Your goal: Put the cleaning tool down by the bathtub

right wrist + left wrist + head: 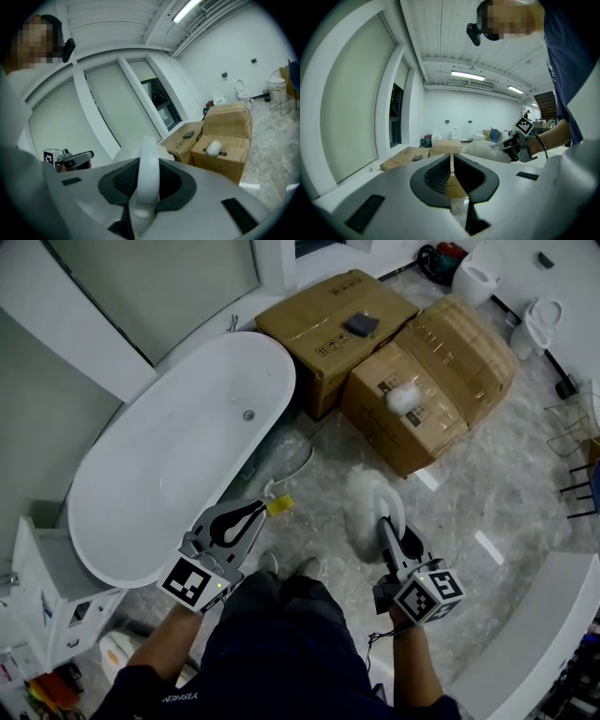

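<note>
The white oval bathtub stands at the left on the marble floor. My right gripper is shut on the white handle of the cleaning tool. The tool's fluffy white head sticks out ahead of the jaws, above the floor to the right of the tub. My left gripper hangs beside the tub's near rim, shut on a thin yellow tag. A person's legs and shoes show between the two grippers.
Three cardboard boxes stand behind the tub's far end, one bearing a white fluffy pad, another a dark cloth. A thin white cord lies on the floor by the tub. Toilets stand far right, a white cabinet near left.
</note>
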